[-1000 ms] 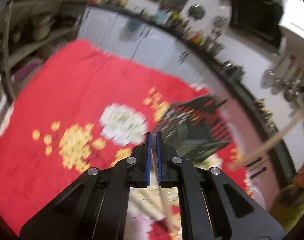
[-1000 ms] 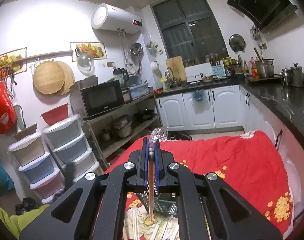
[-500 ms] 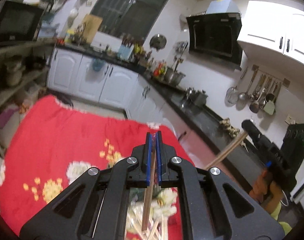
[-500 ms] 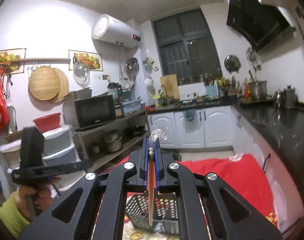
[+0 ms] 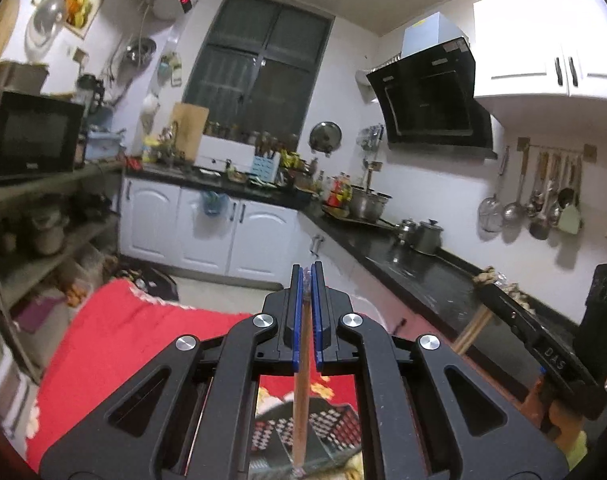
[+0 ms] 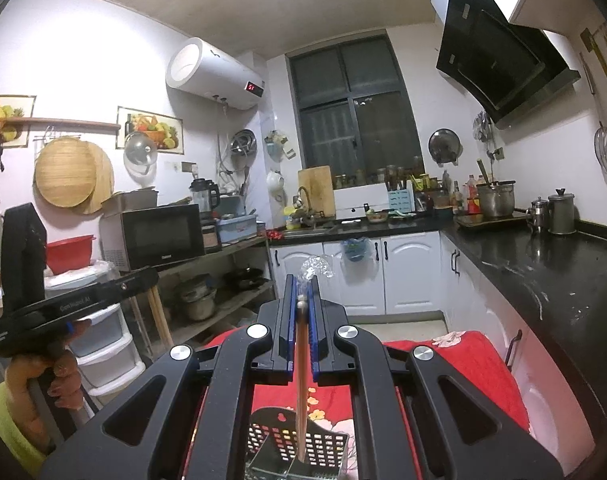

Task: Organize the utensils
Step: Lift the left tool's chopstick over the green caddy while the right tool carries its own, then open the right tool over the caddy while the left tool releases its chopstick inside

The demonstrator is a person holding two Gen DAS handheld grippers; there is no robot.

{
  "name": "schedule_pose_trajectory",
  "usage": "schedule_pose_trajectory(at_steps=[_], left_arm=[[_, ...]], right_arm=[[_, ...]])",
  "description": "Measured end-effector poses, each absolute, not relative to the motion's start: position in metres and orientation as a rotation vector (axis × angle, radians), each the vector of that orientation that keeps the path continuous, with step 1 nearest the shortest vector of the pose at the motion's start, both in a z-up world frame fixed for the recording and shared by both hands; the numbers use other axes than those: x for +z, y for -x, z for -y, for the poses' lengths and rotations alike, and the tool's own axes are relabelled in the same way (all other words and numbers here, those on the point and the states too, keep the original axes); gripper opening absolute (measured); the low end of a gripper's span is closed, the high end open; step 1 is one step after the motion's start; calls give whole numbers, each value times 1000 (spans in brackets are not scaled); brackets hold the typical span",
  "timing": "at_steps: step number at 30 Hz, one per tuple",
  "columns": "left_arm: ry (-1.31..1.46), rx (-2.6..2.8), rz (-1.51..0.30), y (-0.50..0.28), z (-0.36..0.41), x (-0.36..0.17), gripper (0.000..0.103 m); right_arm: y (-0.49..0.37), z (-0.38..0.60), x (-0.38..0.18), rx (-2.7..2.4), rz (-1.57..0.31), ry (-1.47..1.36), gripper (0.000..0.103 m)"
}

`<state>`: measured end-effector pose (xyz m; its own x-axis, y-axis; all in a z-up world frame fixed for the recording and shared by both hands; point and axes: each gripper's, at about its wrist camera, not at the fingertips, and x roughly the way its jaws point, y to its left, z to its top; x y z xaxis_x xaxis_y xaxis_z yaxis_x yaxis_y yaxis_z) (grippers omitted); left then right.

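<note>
My left gripper (image 5: 307, 276) is shut on wooden chopsticks (image 5: 301, 392) that hang down into a black perforated utensil holder (image 5: 327, 428) on the red flowered cloth (image 5: 115, 344). My right gripper (image 6: 302, 284) is shut on plastic-wrapped wooden chopsticks (image 6: 302, 392), which hang over the same black holder (image 6: 299, 440). Each gripper shows in the other's view: the left one (image 6: 63, 304) at the left, the right one (image 5: 523, 328) at the right, both holding chopsticks.
A black countertop (image 6: 543, 264) with pots runs along the right. White cabinets (image 5: 231, 232) stand at the back. A shelf with a microwave (image 6: 155, 236) and plastic drawers (image 6: 103, 344) is at the left.
Both grippers have tilted up from the cloth toward the room. Both pairs of chopsticks now hang over the black holder, and the two grippers have come close together.
</note>
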<state>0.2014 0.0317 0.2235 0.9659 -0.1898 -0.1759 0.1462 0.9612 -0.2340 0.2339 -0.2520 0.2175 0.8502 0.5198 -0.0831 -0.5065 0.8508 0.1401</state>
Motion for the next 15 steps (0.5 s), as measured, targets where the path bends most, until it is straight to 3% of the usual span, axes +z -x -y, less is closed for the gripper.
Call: schedule_pose_trajectory(at_steps=[15], left_arm=[[223, -134, -270, -240, -24, 166, 2]], right_arm=[[-255, 240, 174, 512, -183, -106, 6]])
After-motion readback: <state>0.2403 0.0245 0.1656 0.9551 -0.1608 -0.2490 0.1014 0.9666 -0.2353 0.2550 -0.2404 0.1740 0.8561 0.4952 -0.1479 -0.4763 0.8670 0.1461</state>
